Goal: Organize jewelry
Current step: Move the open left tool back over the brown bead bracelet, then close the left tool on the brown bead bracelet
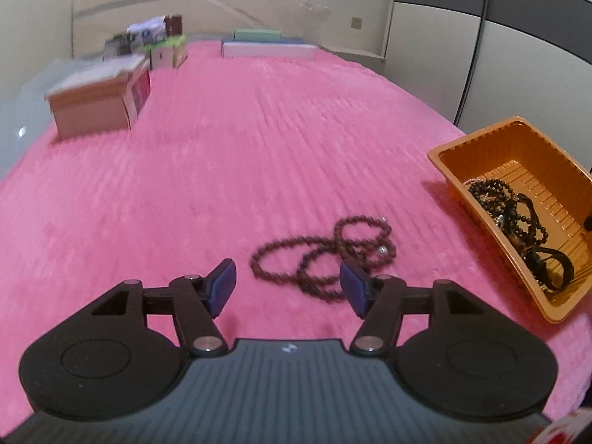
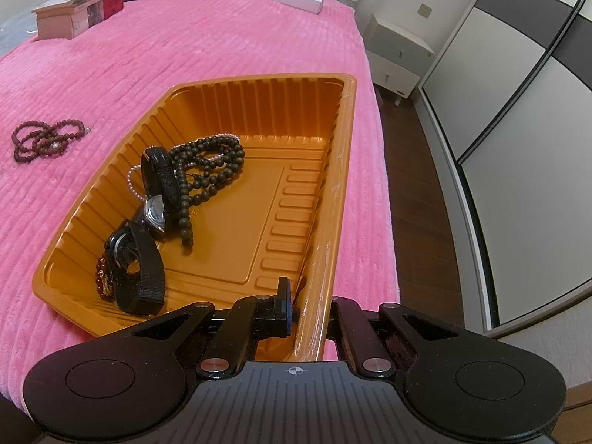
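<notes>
The left gripper [image 1: 288,284] hovered low over the pink bed cover [image 1: 229,155], its blue-padded fingers [image 1: 222,286] spread wide and empty. The brown bead necklace [image 1: 325,255] lay coiled on the cover just ahead of the fingertips, its near loops passing behind the right-hand finger. The right gripper [image 2: 309,305] pinched the near wall of the orange tray [image 2: 344,155], one finger inside the tray and the other outside, under the rim.

Watches and dark bead strings were already heaped inside the tray, so the step in hand looked like gathering the last loose piece. The next move probably called for lowering the open fingers around a bunch of the necklace's loops and closing.

The tray sat to the right of the left fingers, near the bed's edge; the cover ahead and to the left lay open, with boxes [image 1: 100,100] well apart.
</notes>
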The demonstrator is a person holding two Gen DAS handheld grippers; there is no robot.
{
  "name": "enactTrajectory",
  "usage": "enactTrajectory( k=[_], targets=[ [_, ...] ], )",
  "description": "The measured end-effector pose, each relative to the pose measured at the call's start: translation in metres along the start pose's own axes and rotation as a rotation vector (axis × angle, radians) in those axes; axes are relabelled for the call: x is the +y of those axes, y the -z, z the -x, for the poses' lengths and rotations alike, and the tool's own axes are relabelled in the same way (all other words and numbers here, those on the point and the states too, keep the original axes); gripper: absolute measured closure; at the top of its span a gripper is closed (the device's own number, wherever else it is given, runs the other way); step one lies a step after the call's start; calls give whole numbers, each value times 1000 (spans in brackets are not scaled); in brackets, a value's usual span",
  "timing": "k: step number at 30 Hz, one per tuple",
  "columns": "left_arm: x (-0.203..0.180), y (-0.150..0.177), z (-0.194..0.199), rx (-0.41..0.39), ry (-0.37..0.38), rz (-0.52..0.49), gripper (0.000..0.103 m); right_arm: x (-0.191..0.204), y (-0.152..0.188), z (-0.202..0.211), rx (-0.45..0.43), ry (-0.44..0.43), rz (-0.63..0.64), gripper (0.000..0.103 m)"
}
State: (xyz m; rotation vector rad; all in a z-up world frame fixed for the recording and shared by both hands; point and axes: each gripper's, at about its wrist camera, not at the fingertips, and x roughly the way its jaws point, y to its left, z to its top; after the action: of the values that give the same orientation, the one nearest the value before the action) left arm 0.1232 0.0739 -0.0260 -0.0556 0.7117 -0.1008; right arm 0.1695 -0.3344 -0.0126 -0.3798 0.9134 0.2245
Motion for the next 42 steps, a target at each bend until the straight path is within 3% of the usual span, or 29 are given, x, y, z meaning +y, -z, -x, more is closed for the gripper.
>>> enactTrajectory(
  k=[6,22,27,32,42],
  targets=[
    [-18,9,-13,35,14,11,46,0,0,0,0,0,-1,99],
    [-39,-18,-67,70,41,51,86,-1,2,-2,5,-4,-5,99],
    [-40,-21,-78,117,45,46,92,-1,2,-3,6,-4,-6,99],
    [-41,-25,-71,135,69,19,98,-1,2,-3,6,-4,-6,99],
    [-33,-70,-19,42,93,-90,98,1,2,-2,0,1,-1,99]
  ],
)
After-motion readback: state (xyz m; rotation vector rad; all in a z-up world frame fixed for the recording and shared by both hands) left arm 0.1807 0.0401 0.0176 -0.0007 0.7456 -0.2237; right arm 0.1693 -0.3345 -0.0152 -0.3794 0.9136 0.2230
